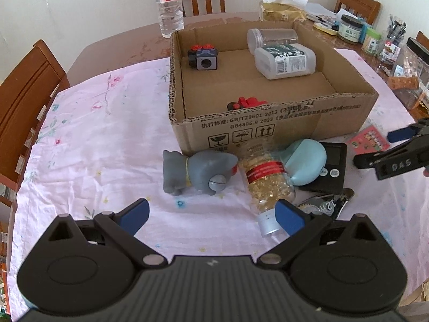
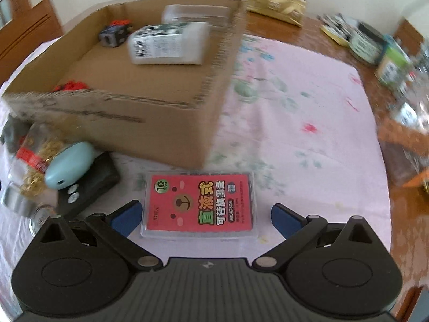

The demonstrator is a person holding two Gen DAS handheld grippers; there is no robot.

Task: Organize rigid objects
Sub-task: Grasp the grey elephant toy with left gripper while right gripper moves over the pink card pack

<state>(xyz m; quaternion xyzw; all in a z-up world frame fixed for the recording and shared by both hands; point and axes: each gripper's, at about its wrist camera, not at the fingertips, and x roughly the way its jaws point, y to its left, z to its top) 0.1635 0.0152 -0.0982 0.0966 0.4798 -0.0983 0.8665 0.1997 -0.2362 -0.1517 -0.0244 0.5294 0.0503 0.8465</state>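
Now best to go slow with the right gripper point(image 2: 205, 216) and come straight down over the red case point(image 2: 198, 205). Jaws wide apart, nothing held. Case flat on the pink cloth point(image 2: 295, 112), just in front of the box point(image 2: 150, 112), right between the two blue fingertips point(image 2: 127, 214) but not touched by them yet. Left tip just beside the case's left edge, right tip a bit farther off. Should slide a little to the left so both sides get the same gap. Then close gently on the long edges. Smooth plastic, so likely slippery; better to grip low and level. Flat and thin too, so hard to get under. Looks blurry, so hard to tell more.

Over in the left view, left gripper point(image 1: 211, 214) also wide apart and empty, above the cloth. Pill bottle point(image 1: 268, 185) on its side near the right tip, its silver cap just beside that tip. Gray toy point(image 1: 198, 171) farther ahead, between the tips but well in front. Blue pod point(image 1: 305, 161) resting on a black scale point(image 1: 332, 166), touching the bottle. All of these outside the box, near its front wall.

Inside the box already: two jars point(image 1: 284, 59), a black cube point(image 1: 202, 57), a red toy point(image 1: 246, 103). Lots left to put in, so probably about halfway.
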